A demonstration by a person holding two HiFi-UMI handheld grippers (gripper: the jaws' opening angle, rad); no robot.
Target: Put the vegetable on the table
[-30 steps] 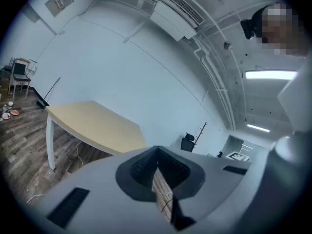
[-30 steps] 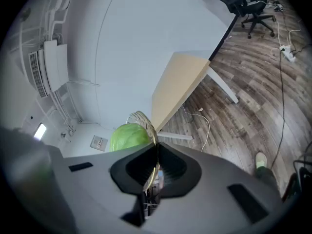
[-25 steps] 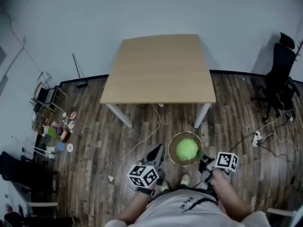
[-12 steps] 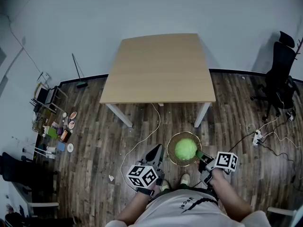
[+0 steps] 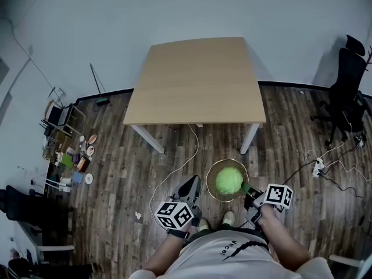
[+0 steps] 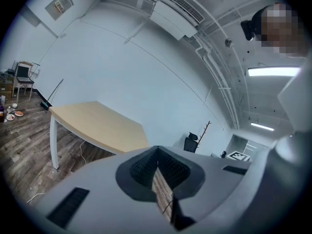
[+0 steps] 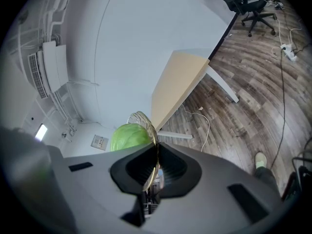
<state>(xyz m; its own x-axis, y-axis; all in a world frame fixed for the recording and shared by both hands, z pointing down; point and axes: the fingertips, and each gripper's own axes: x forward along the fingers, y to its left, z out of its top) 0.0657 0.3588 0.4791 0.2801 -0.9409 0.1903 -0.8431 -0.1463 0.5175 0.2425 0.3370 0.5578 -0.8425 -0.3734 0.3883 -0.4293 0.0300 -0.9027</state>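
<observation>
A round green cabbage [image 5: 229,181] lies in a gold wire basket [image 5: 213,176] held above the wooden floor, in front of the person. My right gripper [image 5: 248,189] is shut on the basket's near right rim. In the right gripper view the cabbage [image 7: 127,136] bulges above the jaws, and the thin wire rim [image 7: 147,123] runs down into my shut right gripper [image 7: 156,163]. My left gripper [image 5: 192,186] hovers left of the basket, apart from it. In its own view, the left gripper [image 6: 157,167] is shut with nothing in it. The light wooden table [image 5: 197,83] stands bare farther ahead.
A black office chair [image 5: 347,92] stands at the right wall. A power strip with cables [image 5: 317,168] lies on the floor to the right. A white cable [image 5: 187,156] trails from under the table. Small clutter and a stand [image 5: 68,158] sit at the left, a broom [image 5: 97,89] by the wall.
Almost nothing: the head view has shifted slightly. The basket with the cabbage stays in the right gripper at about the same place.
</observation>
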